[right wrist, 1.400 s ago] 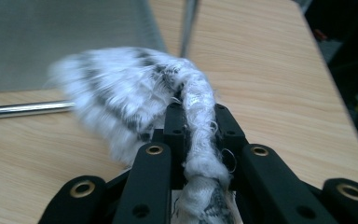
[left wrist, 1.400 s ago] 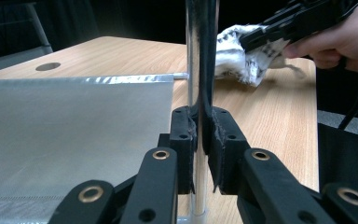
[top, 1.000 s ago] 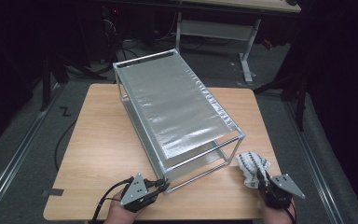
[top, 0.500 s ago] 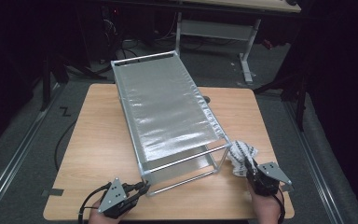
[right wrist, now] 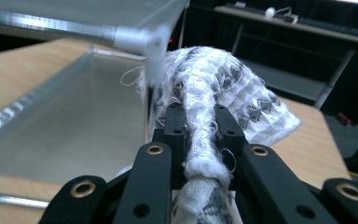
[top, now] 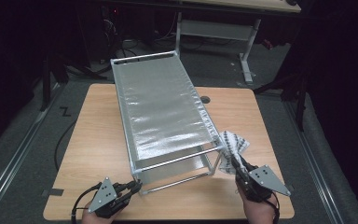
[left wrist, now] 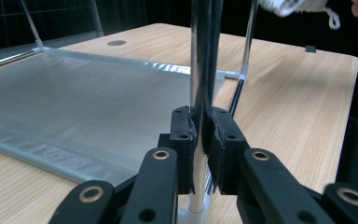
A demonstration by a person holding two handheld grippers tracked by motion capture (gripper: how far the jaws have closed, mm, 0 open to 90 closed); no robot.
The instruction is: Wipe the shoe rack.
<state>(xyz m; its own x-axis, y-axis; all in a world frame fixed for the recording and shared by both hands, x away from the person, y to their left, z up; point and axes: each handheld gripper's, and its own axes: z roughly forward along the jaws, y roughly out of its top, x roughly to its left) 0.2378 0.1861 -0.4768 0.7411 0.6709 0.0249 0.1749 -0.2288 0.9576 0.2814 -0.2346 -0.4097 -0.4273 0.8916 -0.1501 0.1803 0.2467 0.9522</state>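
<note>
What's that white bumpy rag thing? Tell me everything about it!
The cloth is a white woven rag with grey patterned patches and frayed threads. It looks soft and is bunched into a twisted rope where the right gripper pinches it between shut jaws. Its loose end fans out beside the metal rack's near right corner, above the wooden table.

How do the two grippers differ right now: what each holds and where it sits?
The left gripper is clamped on a metal post at the near left corner of the rack, low by the table; the right gripper is clamped on a bunched white patterned cloth, held up at the rack's near right corner. The left grips something rigid and upright; the right grips something soft that drapes over its jaws. Both are shut on their load.
</note>
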